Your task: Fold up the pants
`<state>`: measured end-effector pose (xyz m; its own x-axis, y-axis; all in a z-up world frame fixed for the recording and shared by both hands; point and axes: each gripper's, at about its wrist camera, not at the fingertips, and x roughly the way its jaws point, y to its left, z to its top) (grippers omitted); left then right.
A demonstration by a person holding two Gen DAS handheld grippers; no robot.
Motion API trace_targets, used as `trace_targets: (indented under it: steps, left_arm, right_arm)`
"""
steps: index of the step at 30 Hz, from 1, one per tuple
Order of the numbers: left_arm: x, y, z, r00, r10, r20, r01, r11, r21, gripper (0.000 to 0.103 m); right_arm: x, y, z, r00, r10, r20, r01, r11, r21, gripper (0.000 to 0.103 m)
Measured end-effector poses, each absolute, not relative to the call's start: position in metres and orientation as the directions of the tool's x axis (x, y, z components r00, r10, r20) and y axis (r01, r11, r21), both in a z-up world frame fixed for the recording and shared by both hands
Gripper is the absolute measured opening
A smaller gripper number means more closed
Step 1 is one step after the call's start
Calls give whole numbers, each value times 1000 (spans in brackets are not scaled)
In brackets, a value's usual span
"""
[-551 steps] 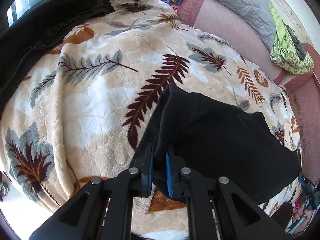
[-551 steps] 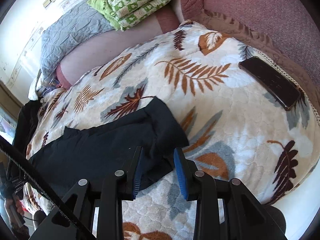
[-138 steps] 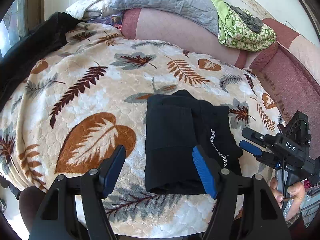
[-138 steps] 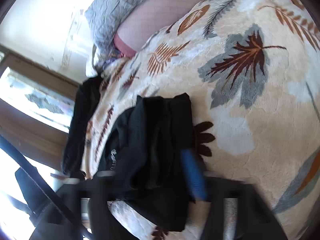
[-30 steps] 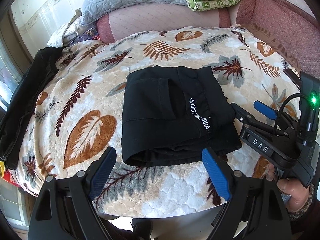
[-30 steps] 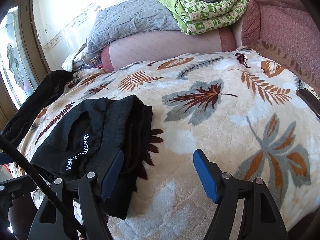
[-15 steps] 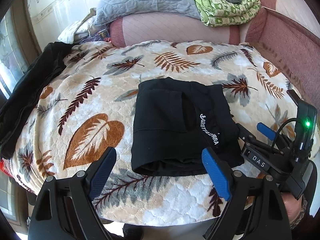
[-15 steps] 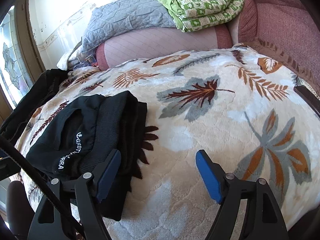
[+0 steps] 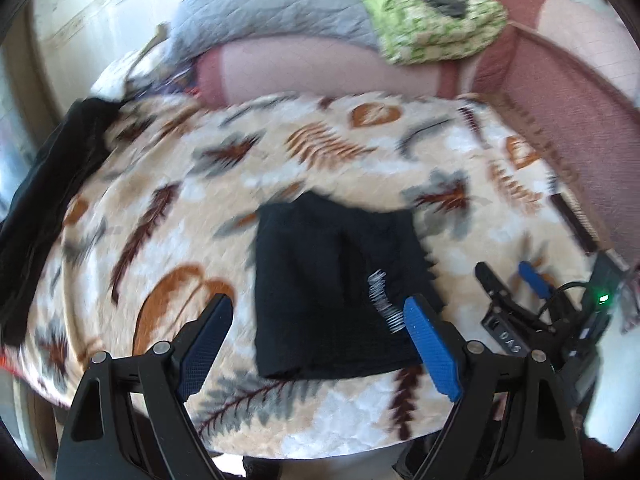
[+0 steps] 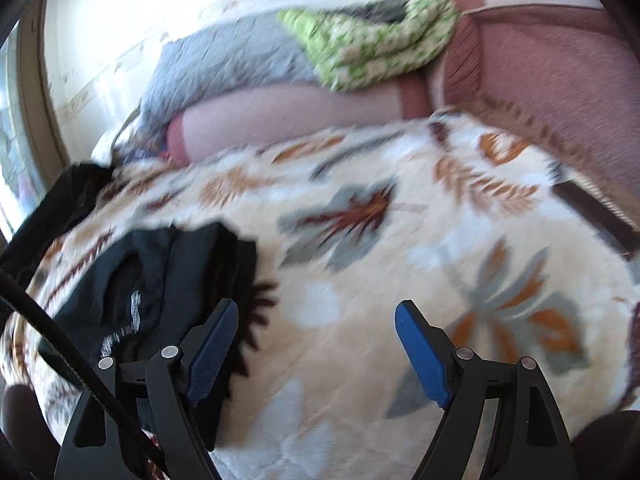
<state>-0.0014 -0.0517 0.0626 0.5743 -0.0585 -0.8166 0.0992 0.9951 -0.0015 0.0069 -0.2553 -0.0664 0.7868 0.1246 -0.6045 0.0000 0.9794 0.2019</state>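
1. The black pants (image 9: 332,292) are lying folded into a compact rectangle on the leaf-patterned blanket (image 9: 168,208) (white lettering showing on the top layer).
2. The left gripper (image 9: 318,320) is hovering over them, jaws spread wide and gripping nothing.
3. The right gripper (image 10: 316,332) is hanging just beside the pants, its jaws having just been opening, only blanket between them.
4. A green quilt (image 9: 428,28) is sitting on the sofa back beyond.
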Motion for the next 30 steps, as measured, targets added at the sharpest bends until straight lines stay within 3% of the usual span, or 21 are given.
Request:
trace_targets:
  steps: [4,9,13,17,22,30]
  left_arm:
    - [7,-60,109,539,-214,-815,213,970,-114,87]
    - [5,-73,183,495,-375,-784,361,909,-207,88]
    - [-1,-88,235,426,-468,-774,440,855,-274,92]
    - [-18,-104,270,501,-428,-752,494,855,-157,92]
    - [-39,-114,296,627,-352,-695,493,870,4,92]
    - [-53,-120,322,711,-324,-624,481,872,95,93]
  right_arm:
    - [2,-288,-48,783,129,-608,42,965,258,85]
    - [2,-358,-56,692,224,-686,137,892,430,85]
    - [-8,-402,-73,645,164,-746,290,851,438,85]
    - [-14,-420,-85,649,202,-734,350,777,523,86]
    - [-9,-408,-85,633,170,-755,315,834,452,93]
    - [-10,-408,-87,643,165,-748,318,831,456,94]
